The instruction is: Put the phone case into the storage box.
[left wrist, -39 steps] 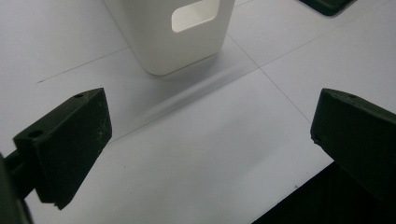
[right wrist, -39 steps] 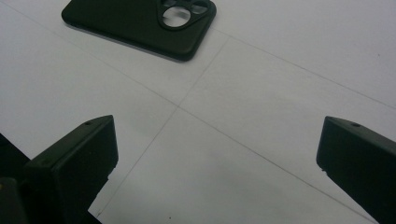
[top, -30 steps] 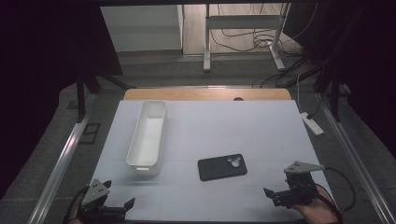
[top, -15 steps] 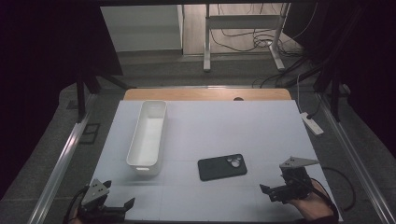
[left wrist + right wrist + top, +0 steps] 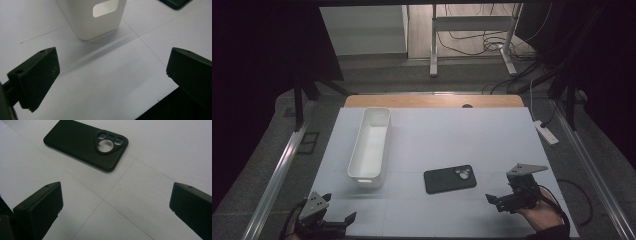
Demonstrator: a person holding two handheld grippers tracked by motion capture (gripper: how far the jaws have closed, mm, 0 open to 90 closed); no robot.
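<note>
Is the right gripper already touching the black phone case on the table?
Apart. In the right gripper view, white table shows between the open fingers and the phone case; the high view also shows a gap between the right gripper and the case.

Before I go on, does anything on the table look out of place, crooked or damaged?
Nothing stands out. The black phone case lies flat, slightly angled, camera cutout up, apart from the upright white bin. Both the left gripper and right gripper are open, holding nothing.
</note>
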